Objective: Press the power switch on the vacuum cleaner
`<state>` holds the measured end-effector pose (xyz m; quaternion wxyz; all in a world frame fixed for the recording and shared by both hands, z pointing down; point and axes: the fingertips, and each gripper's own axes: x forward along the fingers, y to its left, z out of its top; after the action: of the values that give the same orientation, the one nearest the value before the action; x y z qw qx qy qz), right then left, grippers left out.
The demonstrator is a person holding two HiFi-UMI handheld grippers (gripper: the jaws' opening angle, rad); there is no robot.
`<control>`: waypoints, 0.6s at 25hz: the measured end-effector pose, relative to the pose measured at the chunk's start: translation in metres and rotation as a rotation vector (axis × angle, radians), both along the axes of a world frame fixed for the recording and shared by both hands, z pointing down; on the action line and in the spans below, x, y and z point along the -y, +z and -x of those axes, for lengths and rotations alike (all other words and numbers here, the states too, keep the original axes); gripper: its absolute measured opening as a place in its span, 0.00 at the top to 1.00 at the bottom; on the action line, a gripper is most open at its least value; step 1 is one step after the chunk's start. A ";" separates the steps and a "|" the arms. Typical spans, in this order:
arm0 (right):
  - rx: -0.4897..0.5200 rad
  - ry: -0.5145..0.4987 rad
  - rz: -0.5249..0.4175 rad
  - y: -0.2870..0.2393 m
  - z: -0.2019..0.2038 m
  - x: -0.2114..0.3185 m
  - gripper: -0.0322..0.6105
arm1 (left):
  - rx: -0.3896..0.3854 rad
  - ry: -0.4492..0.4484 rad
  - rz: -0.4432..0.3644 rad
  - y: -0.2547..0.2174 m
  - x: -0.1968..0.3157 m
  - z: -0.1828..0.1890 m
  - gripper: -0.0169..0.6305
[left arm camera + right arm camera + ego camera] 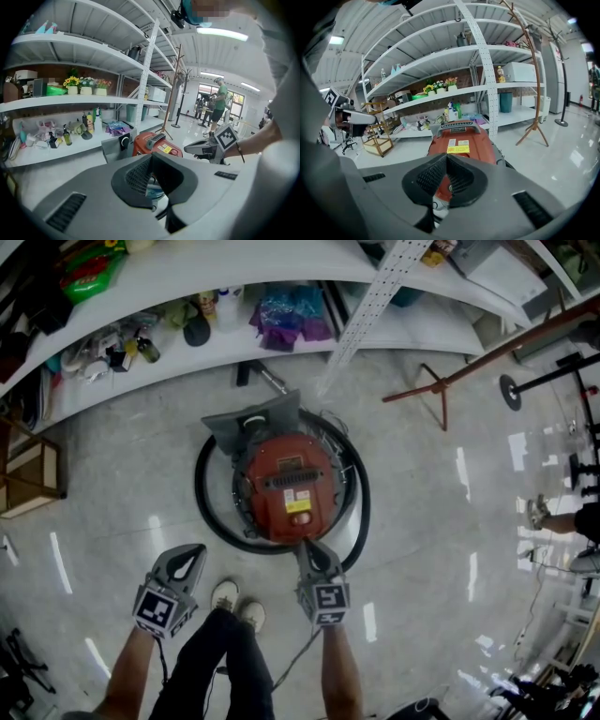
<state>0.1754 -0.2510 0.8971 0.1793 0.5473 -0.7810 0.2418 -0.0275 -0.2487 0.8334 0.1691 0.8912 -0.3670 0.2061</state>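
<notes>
The red vacuum cleaner (289, 486) sits on the floor (122, 484) in front of the shelves (281, 352), ringed by its black hose (202, 498). The right claw (306, 545), jaws together and empty, points at the vacuum's near end. The left claw (195, 552), also closed on nothing, hangs over bare floor, near the person's shoes (236, 601). A coat stand (441, 390) stands well to the right.

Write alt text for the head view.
A red vacuum cleaner sits on a floor, ringed by its black hose, with the shut right gripper at its near edge. The shut left gripper hangs to the left; cluttered shelves run along the top.
</notes>
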 end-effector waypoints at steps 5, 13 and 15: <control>-0.107 -0.080 -0.030 0.008 0.005 0.008 0.93 | 0.012 -0.014 0.023 0.008 -0.004 0.007 0.96; -0.294 -0.197 -0.041 0.022 0.018 0.020 0.93 | 0.004 -0.031 0.048 0.013 0.000 0.010 0.96; -0.311 -0.212 -0.043 0.025 0.021 0.023 0.93 | 0.002 -0.034 0.056 0.014 0.000 0.010 0.96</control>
<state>0.1542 -0.2739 0.9221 0.3104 0.4966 -0.8020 0.1173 -0.0376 -0.2485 0.8475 0.1971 0.8795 -0.3765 0.2141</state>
